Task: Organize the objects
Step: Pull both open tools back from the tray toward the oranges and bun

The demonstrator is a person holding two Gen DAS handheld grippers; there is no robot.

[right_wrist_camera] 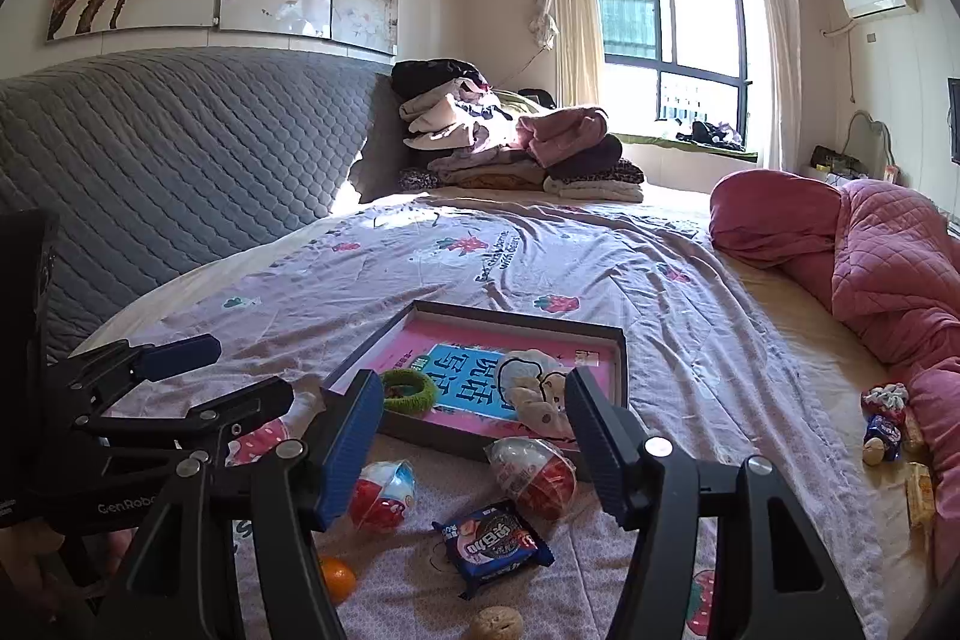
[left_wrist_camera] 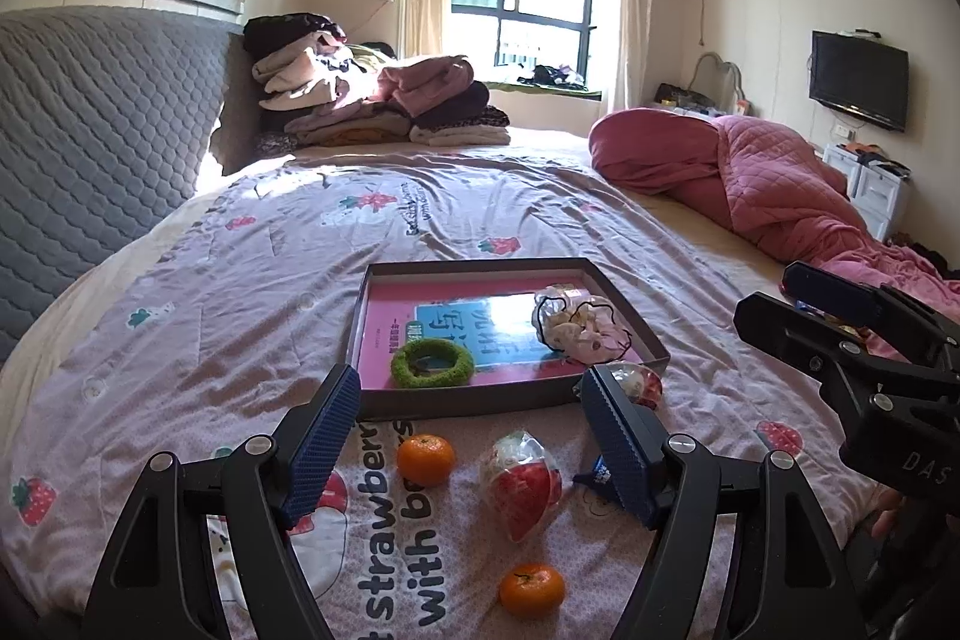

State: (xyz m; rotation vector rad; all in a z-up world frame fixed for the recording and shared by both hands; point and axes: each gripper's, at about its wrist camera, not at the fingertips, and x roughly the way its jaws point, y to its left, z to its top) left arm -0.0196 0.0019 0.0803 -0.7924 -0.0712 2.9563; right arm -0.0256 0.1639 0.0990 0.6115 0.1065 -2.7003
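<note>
Two oranges (left_wrist_camera: pixel 425 459), wrapped red egg toy (left_wrist_camera: pixel 521 490) before shallow grey box (left_wrist_camera: pixel 510 265) holding green fuzzy ring (left_wrist_camera: pixel 432 364); both grippers (left_wrist_camera: pixel 468 436) (right_wrist_camera: pixel 474 436) spread, empty.

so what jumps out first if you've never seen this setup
A shallow tray lies mid-bed with a green fuzzy ring and a crumpled cloth item inside. In front of it, loose on the strawberry-print bedspread, are two oranges and wrapped snacks. Both grippers, left and right, are open.

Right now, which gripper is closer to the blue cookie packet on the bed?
Right. The blue cookie packet lies just ahead of the right gripper, between its open fingers. The left gripper hangs off to the packet's left, over the oranges.
</note>
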